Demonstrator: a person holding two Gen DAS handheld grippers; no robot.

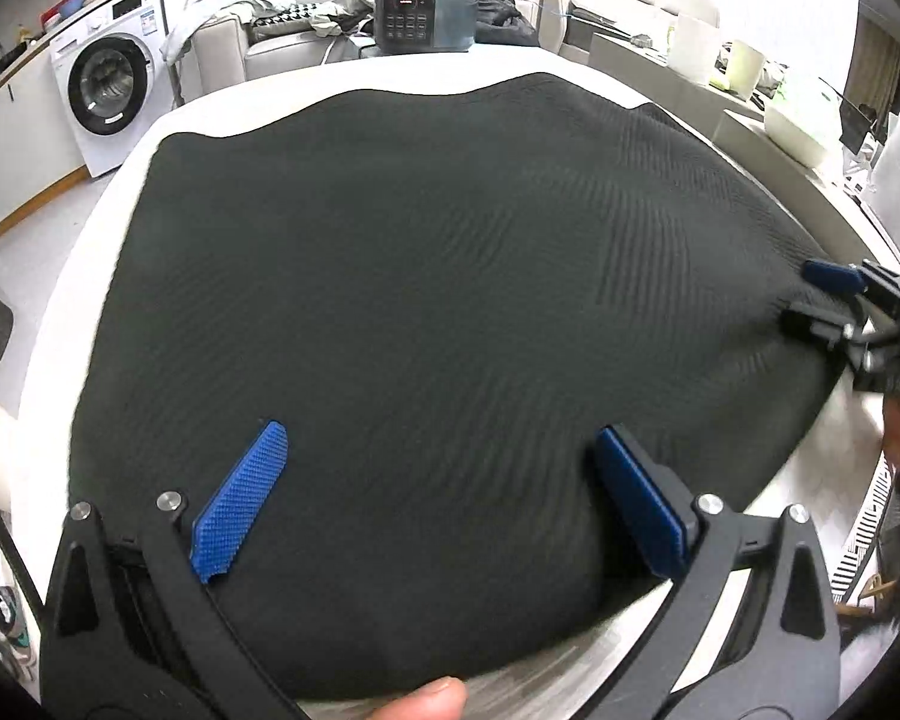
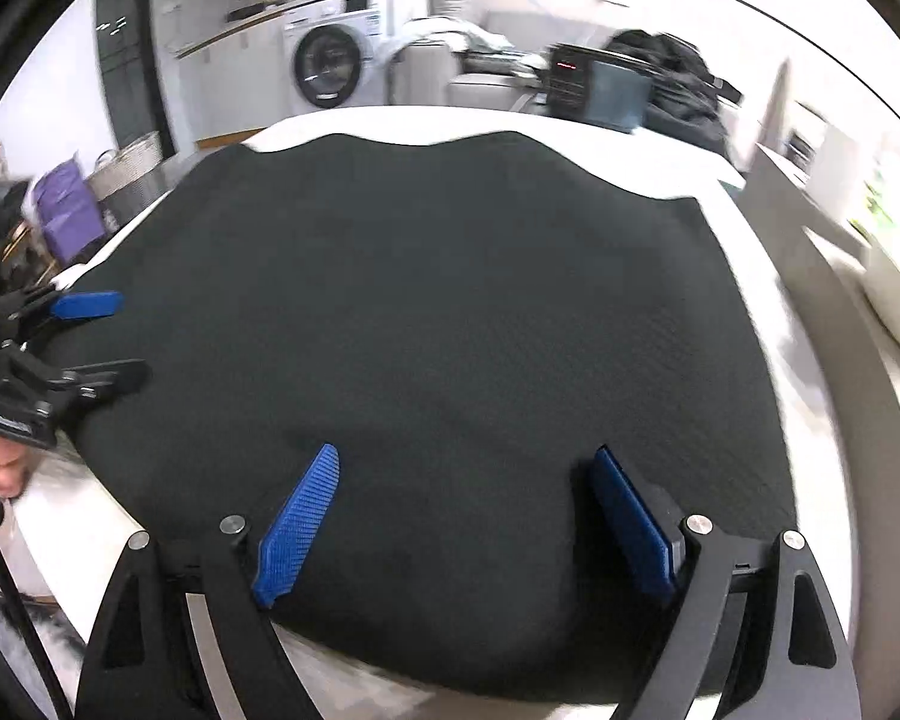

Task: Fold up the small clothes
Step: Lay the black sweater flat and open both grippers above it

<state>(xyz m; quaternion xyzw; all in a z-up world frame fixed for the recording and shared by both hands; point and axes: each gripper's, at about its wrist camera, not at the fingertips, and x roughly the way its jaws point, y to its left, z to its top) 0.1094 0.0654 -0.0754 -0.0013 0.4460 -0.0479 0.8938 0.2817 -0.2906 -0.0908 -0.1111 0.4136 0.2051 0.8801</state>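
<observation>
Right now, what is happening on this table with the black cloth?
A person holds a claw in each hand over a black garment spread flat on a white table. The left claw and the right claw both stand open above the near edge of the garment, gripping nothing. The garment lies flat, with no fold visible.

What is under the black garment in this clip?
The black garment lies spread on a white table, whose surface shows around its edges. Anything between cloth and tabletop is covered and cannot be seen.

garment (image 1: 438, 276) flat on table (image 1: 48, 360), cooker (image 1: 423, 15) behind
</observation>
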